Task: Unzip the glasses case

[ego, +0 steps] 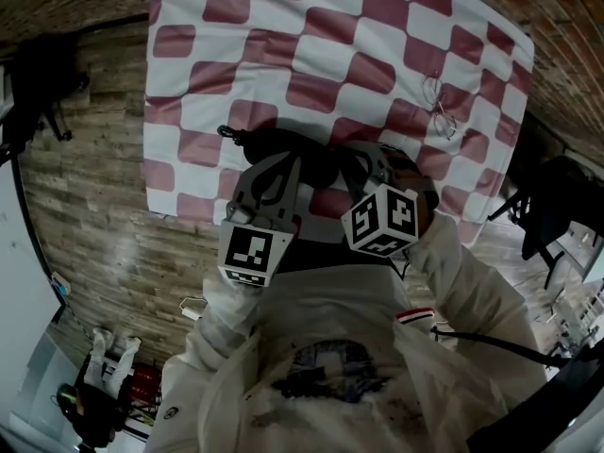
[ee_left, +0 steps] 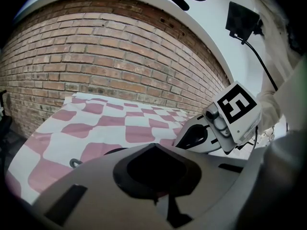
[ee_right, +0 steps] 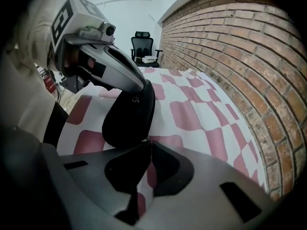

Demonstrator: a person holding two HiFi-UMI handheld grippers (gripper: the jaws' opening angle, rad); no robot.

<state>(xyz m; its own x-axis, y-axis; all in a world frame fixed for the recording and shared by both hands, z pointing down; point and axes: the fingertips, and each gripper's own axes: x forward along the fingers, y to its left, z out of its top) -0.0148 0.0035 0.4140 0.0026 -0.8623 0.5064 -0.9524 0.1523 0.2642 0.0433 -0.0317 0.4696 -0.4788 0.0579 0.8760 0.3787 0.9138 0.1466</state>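
Nearest the wearer, two marker cubes (ego: 253, 253) sit side by side over the near edge of the checked cloth (ego: 311, 36), so both tools work close to the body where the hands can pull against each other. The left gripper (ee_left: 153, 146) is clenched on the upper end of the black glasses case (ee_right: 127, 114), with its jaws fully together over the edge. This looks like an anchoring hold, meant to stop the case following the zip. The case slants down from that grip and appears lifted off the cloth, though contact at its lower end can't be confirmed. The right gripper (ee_right: 148, 142) points steeply down at that lower end, its tips nipped nearly together on a small tab, most likely the zip pull (ee_right: 146, 139). The zip shows no open gap, so the run is judged not yet started. Just left of the case a small dark loop (ego: 226, 132) lies on the cloth. Farther right, a pair of spectacles (ego: 440, 108) lies well apart from the case, out of the working area. The cloth covers a plank surface (ego: 94, 187), and a brick wall (ee_right: 230, 56) runs along its far side.
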